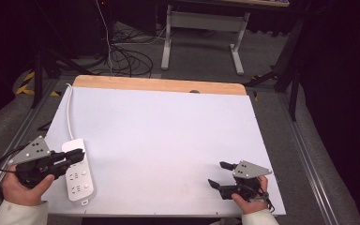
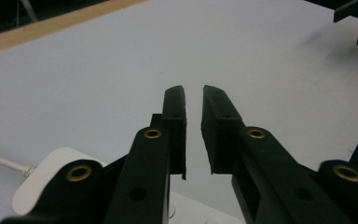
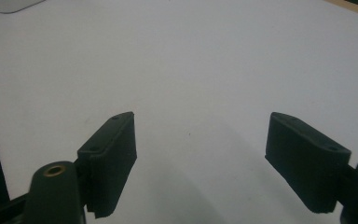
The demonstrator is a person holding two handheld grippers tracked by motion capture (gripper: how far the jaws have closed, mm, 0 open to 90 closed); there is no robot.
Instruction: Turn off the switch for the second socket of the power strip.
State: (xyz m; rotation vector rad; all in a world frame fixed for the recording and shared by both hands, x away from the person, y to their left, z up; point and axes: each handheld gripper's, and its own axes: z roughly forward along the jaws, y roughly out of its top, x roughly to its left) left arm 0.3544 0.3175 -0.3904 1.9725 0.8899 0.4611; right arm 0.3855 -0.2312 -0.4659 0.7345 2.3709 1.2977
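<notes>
Two grippers over a white table (image 1: 168,136), a power strip at the left edge.

The table is widest; on it, at about 8 o'clock, lies the white power strip (image 1: 78,171) with its cord (image 1: 69,112) running toward 11 o'clock. The left gripper (image 1: 77,156) hovers above the strip's upper end, jaws nearly closed with a narrow gap and nothing between them. At 4 o'clock the right gripper (image 1: 218,174) is wide open, empty.

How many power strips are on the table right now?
1. The white power strip lies near the table's front left corner, its cable running toward the far edge. The left gripper is over its far end; the right gripper sits apart at front right.
</notes>
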